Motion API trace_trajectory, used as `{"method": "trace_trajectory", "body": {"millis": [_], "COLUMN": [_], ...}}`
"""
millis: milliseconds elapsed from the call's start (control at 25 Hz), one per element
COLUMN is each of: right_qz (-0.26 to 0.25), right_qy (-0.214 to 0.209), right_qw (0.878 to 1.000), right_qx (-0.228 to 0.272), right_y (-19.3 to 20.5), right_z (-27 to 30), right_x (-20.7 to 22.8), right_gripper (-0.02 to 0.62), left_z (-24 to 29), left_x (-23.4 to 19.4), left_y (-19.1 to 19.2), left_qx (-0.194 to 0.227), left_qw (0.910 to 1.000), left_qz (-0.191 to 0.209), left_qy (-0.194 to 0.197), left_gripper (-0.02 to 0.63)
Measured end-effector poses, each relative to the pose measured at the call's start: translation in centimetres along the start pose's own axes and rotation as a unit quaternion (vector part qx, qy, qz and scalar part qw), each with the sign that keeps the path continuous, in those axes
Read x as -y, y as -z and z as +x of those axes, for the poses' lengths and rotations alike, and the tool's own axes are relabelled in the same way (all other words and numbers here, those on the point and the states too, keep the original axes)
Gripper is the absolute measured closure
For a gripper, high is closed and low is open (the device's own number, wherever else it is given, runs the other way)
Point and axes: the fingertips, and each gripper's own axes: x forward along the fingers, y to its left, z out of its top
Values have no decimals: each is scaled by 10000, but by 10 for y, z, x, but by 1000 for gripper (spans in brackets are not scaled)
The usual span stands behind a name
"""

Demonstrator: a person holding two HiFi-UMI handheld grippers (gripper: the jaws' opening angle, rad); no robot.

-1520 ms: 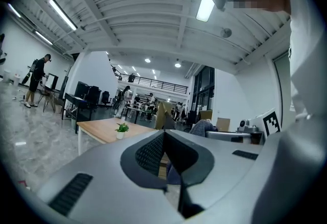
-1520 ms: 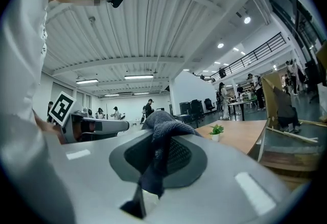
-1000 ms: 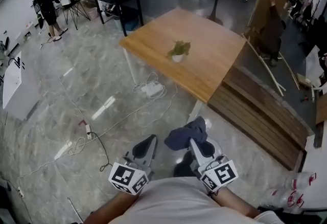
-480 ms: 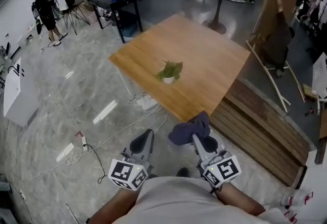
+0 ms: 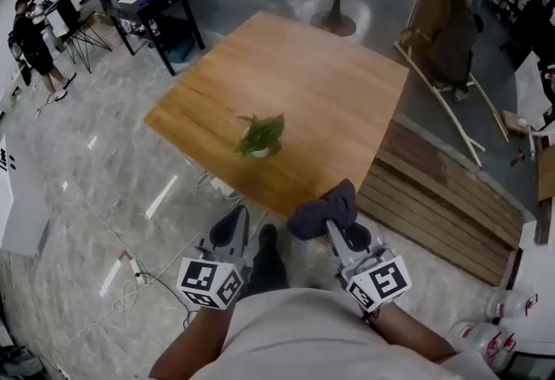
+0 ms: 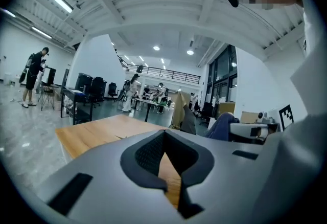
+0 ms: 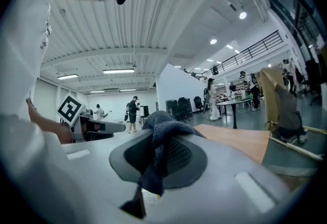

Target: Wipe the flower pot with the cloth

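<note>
I have the cloth (image 5: pixel 323 207) pinched in the right gripper (image 5: pixel 336 231). Its jaws are closed on a fold, and the rest is bunched over the tips. The left gripper (image 5: pixel 231 226) is squeezed fully together with nothing in it. The flower pot (image 5: pixel 259 148) stands on the wooden table (image 5: pixel 347 92) near its front edge, at about twelve o'clock from the left gripper and eleven o'clock from the right. Both grippers are short of the table edge and well apart from the pot.

I judge this step to be the approach. I'd slow down before the edge and keep the right gripper level. The bunched cloth should lead, not the hard tips, and meet the pot's side low, under the leaves. The pot looks small and light, so it may slide or tip. I'd open the left gripper and steady the pot's nine o'clock side first.

Compared with a second ago, the table fills more of the head view and the pot has come much nearer. The cloth is still gripped as before, and the left gripper is still closed.
</note>
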Motion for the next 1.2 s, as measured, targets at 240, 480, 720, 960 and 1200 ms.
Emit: {"method": "trace_trajectory", "body": {"millis": [240,480,720,960,1200], "right_qz": [268,478,773,1058,1450], "right_qy": [723,1162,1649,1994,2135], "right_qw": [9968,9909,9810,9718,9632], "right_qx": [-209,-483,-665,-684,-752], "right_y": [6,26,53,93,144], "right_z": [107,198,226,234,237], "right_x": [62,91,122,158,184], "right_gripper": [563,563,563,563,563], "left_z": [130,226,294,337,371], "left_x": [-89,-164,-214,-233,-238], "left_y": [-3,15,48,109,165], "left_qx": [-780,-1671,-2238,-3219,-3935], "left_qw": [9951,9798,9667,9345,9006], "left_qz": [186,242,463,626,1020], "left_qy": [571,1070,1155,1387,1538], "left_gripper": [600,600,598,534,492]}}
